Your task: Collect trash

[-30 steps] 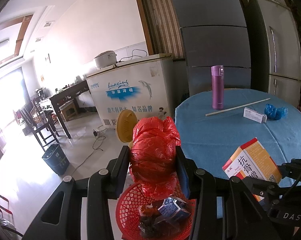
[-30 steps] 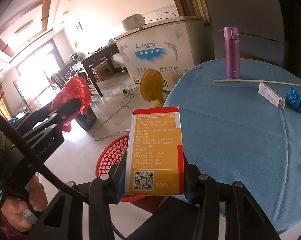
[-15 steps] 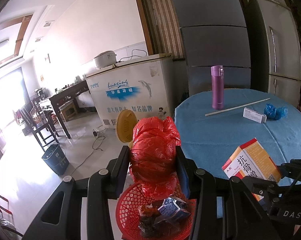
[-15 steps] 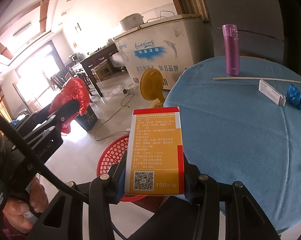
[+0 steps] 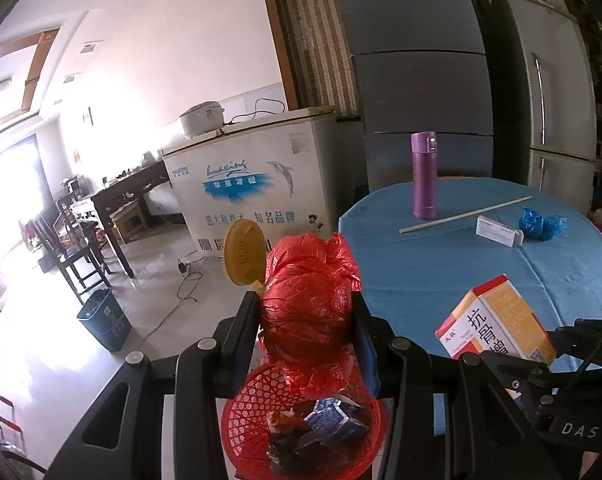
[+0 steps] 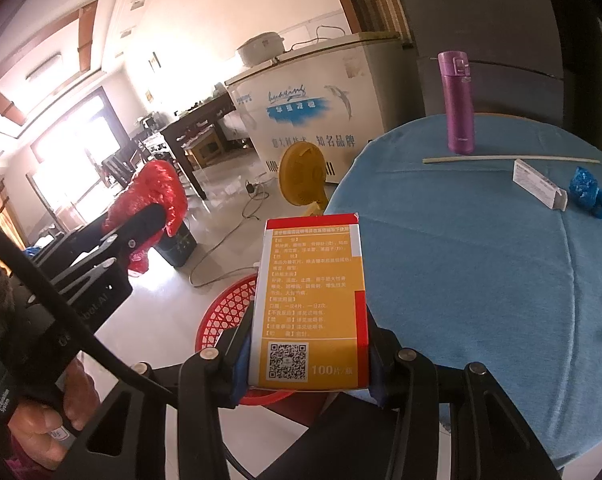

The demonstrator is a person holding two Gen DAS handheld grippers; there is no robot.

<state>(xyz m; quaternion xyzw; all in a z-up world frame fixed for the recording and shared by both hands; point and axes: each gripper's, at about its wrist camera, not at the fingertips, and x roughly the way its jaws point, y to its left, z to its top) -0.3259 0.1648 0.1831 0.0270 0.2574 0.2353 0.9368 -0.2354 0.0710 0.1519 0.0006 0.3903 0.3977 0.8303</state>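
- Left tool (image 5: 307,320) pinches a red bag (image 5: 307,300) above the red basket (image 5: 245,416), which already holds wrappers.
- Right tool (image 6: 307,364) clamps an orange box (image 6: 311,304) near the basket, not yet dropped.
- Left on the blue table (image 6: 461,248): white box (image 6: 539,184), blue wads (image 6: 593,196), stick (image 6: 509,159); the purple flask (image 6: 457,100) likely stays.
- Room: tiled floor, chest freezer (image 5: 253,184), yellow fan (image 5: 243,258).

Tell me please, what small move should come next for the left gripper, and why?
Probably open the left gripper and let the red plastic bag drop. Its jaws are shut on the crumpled bag, which hangs directly above the red basket that already holds other trash. The right gripper holds the medicine box near the table edge and can follow afterwards.
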